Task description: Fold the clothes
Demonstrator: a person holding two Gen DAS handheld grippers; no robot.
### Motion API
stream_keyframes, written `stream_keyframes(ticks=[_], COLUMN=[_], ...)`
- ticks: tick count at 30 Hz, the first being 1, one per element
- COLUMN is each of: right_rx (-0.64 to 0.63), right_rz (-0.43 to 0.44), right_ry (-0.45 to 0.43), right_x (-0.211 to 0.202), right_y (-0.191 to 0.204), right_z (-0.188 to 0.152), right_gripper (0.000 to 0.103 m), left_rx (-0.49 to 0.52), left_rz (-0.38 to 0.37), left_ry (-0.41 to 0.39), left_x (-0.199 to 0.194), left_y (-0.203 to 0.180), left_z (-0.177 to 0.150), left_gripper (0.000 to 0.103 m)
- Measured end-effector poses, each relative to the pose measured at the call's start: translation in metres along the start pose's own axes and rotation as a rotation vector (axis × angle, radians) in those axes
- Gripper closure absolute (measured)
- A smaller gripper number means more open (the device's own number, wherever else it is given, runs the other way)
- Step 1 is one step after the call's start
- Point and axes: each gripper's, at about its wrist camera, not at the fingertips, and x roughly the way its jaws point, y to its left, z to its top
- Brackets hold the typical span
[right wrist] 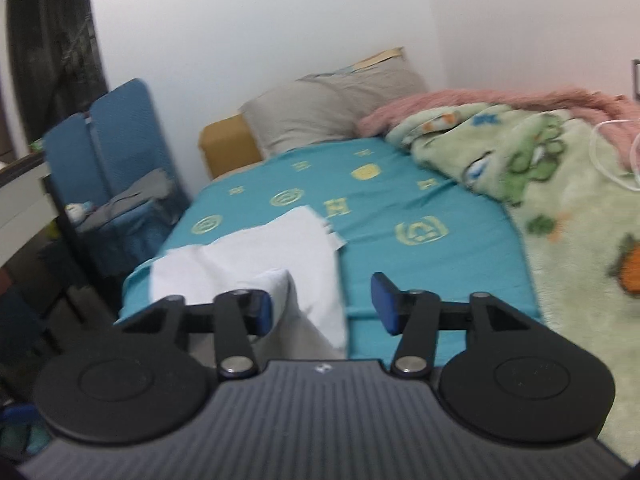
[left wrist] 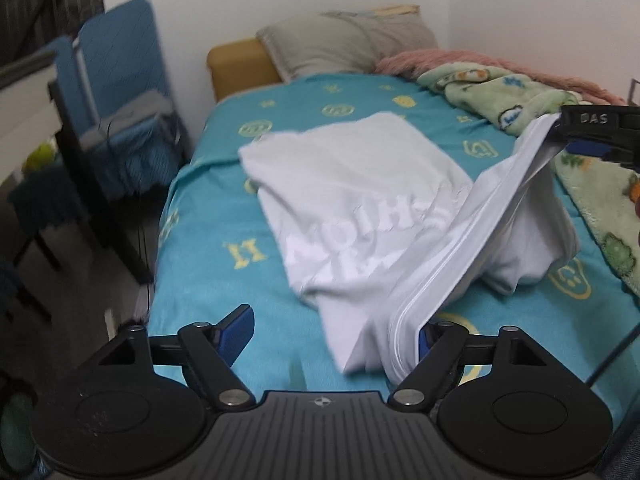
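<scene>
A white t-shirt (left wrist: 352, 204) with pale lettering lies partly folded on the teal bed sheet (left wrist: 224, 216). One hem is lifted off the bed in a taut band between the grippers. My left gripper (left wrist: 336, 330) stands open, with the hem draped against its right finger (left wrist: 430, 334). My right gripper (left wrist: 576, 136) shows at the right edge of the left wrist view, with the hem's far end at its tip. In the right wrist view my right gripper (right wrist: 322, 306) stands wide open, the white shirt (right wrist: 256, 256) hanging over its left finger (right wrist: 260, 308).
A grey pillow (left wrist: 340, 44) and a yellow-brown headboard (left wrist: 236, 66) lie at the bed's far end. A green cartoon blanket (right wrist: 560, 208) and a pink blanket (right wrist: 500, 100) cover the bed's right side. A blue chair (left wrist: 120, 92) with clothes stands left of the bed.
</scene>
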Motion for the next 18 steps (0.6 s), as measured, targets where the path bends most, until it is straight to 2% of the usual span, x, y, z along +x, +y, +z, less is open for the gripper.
stream_keyframes(ticks=[2, 4, 6, 8, 12, 18], right_rx=[0.010, 0.014, 0.028, 0.052, 0.097, 0.052], right_rz=[-0.010, -0.018, -0.027, -0.041, -0.039, -0.009], right_ry=[-0.030, -0.078, -0.125, -0.159, -0.113, -0.109], right_x=[-0.005, -0.013, -0.022, -0.029, -0.027, -0.025], right_y=[-0.003, -0.004, -0.007, -0.013, -0.024, -0.014], right_z=[0.001, 0.003, 0.005, 0.008, 0.011, 0.008], right_gripper=[0.049, 0.049, 0.048, 0.045, 0.042, 0.042], left_rx=[-0.006, 0.012, -0.008, -0.079, -0.281, -0.500], left_rz=[-0.011, -0.012, -0.009, -0.024, -0.097, -0.235], left_ry=[0.034, 0.032, -0.011, -0.101, -0.231, -0.169], left_x=[0.002, 0.002, -0.004, -0.018, -0.035, -0.020], left_y=[0.001, -0.003, -0.001, 0.011, 0.045, 0.073], left_z=[-0.002, -0.001, 0.002, 0.006, 0.011, 0.008], left_gripper=[0.020, 0.020, 0.020, 0.020, 0.019, 0.021])
